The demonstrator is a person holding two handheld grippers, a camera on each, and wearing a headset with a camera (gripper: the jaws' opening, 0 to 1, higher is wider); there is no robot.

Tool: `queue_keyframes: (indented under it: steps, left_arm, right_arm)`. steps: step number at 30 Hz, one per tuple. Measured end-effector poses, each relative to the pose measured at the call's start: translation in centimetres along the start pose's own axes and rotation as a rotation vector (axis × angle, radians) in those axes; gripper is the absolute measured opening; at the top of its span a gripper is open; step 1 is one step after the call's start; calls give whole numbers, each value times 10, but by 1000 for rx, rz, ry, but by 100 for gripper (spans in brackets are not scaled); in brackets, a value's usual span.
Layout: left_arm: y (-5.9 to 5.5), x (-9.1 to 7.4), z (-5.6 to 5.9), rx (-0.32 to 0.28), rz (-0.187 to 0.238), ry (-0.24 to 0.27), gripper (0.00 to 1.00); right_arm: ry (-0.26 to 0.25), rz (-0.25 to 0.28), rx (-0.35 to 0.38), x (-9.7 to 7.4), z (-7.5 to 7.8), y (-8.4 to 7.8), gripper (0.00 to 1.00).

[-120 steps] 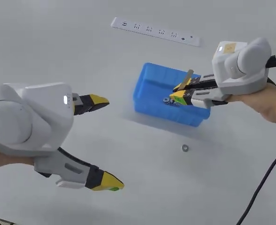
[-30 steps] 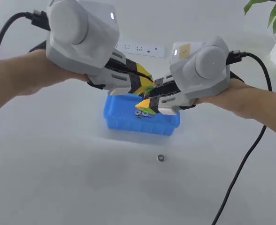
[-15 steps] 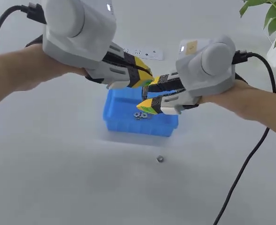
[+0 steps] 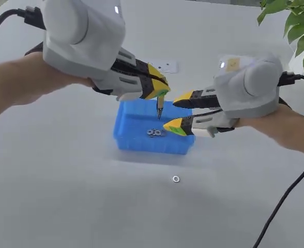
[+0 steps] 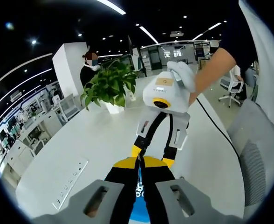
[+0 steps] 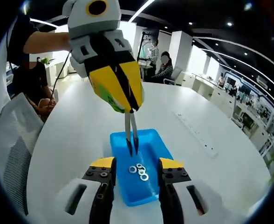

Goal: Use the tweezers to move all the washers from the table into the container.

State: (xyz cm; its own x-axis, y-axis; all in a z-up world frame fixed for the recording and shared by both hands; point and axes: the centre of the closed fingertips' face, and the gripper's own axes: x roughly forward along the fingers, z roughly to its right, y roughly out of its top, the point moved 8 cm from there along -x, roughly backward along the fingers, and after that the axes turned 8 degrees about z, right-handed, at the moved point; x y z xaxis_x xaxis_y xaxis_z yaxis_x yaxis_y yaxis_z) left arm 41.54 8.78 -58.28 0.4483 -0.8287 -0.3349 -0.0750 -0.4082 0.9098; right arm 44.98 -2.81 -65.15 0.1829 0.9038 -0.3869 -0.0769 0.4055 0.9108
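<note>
Left gripper of mine, clamped on the slim metal tweezers, hangs over the blue plastic container; my right gripper gapes. One small steel washer lies nearer on the white table, and it could skid away when pinched.

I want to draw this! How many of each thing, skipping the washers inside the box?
Grippers: 2, left gripper and right gripper
Tweezers: 1
Box: 1
Loose washer: 1
Power strip: 1
Plant: 1
Total: 7
</note>
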Motion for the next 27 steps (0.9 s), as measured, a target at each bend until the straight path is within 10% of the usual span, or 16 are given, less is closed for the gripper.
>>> queue_keyframes:
  steps: [13,27]
  left_arm:
    - [6,0,28,-9,2,-21,5]
    - [-2,8,55,-39,2,-47,5]
  right_arm:
    - [-48,67,84,-39,-28,-17,56]
    - [-91,21,165,-80,-63,-57,66]
